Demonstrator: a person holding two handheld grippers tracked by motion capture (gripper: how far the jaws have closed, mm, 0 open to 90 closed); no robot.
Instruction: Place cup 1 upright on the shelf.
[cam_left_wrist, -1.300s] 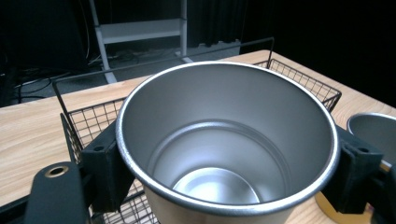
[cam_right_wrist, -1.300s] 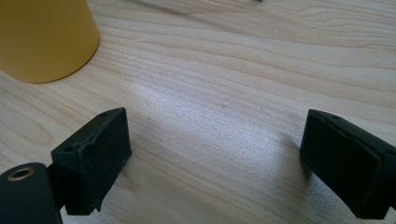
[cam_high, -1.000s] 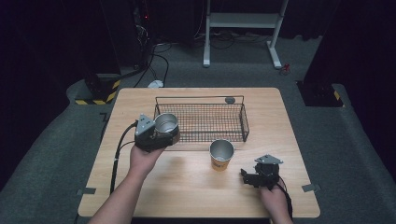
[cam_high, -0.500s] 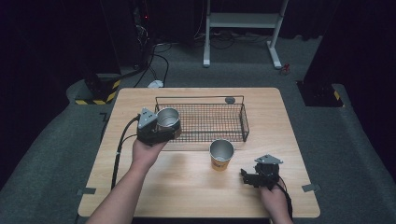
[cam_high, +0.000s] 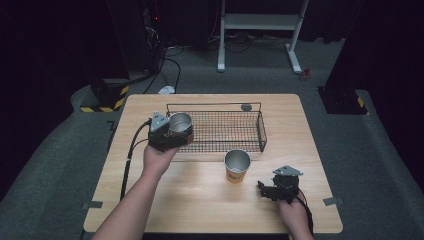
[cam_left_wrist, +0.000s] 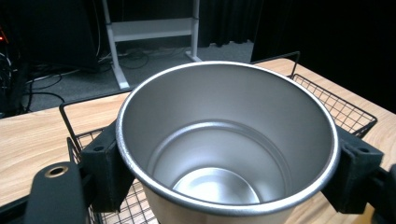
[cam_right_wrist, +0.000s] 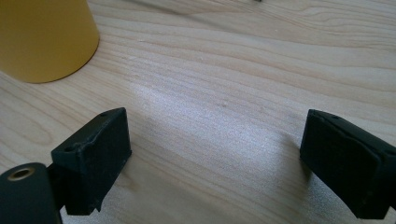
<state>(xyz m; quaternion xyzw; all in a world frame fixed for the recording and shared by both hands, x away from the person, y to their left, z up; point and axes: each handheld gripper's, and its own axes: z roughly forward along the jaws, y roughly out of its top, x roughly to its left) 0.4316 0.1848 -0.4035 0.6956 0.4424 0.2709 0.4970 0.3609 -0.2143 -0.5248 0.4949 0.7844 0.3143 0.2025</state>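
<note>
Left gripper view puts the two black jaws clamped on opposite sides of a steel cup (cam_left_wrist: 227, 140), just under its rolled rim, mouth up and empty, with the wire basket (cam_left_wrist: 348, 109) directly behind and below it. Seen from the high view, the left gripper (cam_high: 167, 134) carries that cup (cam_high: 180, 123) at the basket's left end, over its left wall, and the basket (cam_high: 260, 131) itself lies empty across the far half of the tabletop (cam_high: 200, 200). The step in hand looks like setting the cup down inside the basket, so the sound way is to carry it fully past the left wall, keep it upright, lower it until its base sits on the mesh, and only then let the jaws part; releasing early risks the cup catching the wire rim and tipping. A second cup (cam_high: 237, 166), steel inside and yellow outside, stands just in front of the basket's front wall, near its right end. Farther to the front right of the basket, the right gripper (cam_high: 267, 191) rests low at the tabletop, its jaws wide apart with nothing between them, the yellow cup (cam_right_wrist: 44, 37) close ahead of it.
</note>
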